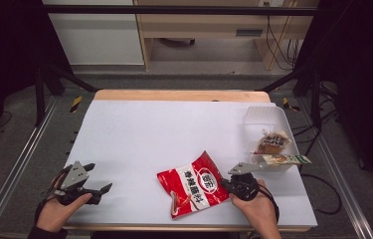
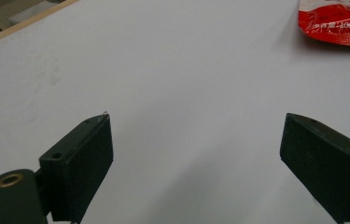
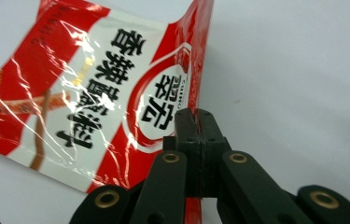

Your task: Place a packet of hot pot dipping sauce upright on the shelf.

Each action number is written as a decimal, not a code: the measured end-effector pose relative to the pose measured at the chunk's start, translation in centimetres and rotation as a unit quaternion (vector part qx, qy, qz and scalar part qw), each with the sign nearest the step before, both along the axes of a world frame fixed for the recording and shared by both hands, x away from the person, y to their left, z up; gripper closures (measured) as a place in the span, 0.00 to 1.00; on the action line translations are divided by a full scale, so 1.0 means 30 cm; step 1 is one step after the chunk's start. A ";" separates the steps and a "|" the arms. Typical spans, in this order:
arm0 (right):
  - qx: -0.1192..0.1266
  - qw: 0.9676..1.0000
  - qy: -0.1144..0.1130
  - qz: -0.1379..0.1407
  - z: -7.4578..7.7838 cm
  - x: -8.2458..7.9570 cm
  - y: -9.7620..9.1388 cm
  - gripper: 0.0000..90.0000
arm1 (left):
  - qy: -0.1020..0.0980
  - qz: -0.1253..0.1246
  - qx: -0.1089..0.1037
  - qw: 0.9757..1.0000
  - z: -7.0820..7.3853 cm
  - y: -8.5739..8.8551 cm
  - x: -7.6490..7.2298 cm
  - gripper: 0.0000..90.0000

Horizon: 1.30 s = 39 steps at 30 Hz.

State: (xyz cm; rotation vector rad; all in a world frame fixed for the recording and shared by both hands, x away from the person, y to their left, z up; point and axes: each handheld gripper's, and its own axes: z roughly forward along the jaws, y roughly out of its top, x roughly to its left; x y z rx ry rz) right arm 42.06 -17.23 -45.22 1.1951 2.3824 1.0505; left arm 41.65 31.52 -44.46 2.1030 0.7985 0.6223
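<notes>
Here my right hand-held gripper is closed on the edge of the red and white snack bag, with the thin film pinched between the jaws. The bag lies on the white surface, near its front edge, a little right of the middle. It carries large black Chinese characters on a white panel and an oval logo with two more characters; in the left gripper view I read "100" on its red corner. My left hand-held gripper is wide open above the bare surface, well apart from the bag. A white tray at the right holds two small packets, whose print is too small to read.
</notes>
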 end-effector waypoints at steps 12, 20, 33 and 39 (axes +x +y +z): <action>-0.081 0.992 -0.061 0.080 0.175 0.105 0.124 1.00 | 0.003 -0.030 0.005 1.000 0.044 -0.077 0.042 0.11; -0.098 0.985 -0.077 0.118 0.244 0.182 0.190 1.00 | 0.002 -0.049 0.007 0.999 0.095 -0.131 0.075 0.12; -0.112 0.976 -0.111 0.152 0.308 0.204 0.290 1.00 | -0.002 -0.072 0.016 0.997 0.189 -0.225 0.129 0.17; -0.113 0.973 -0.122 0.160 0.328 0.201 0.319 1.00 | -0.006 -0.082 0.019 0.996 0.219 -0.270 0.148 0.20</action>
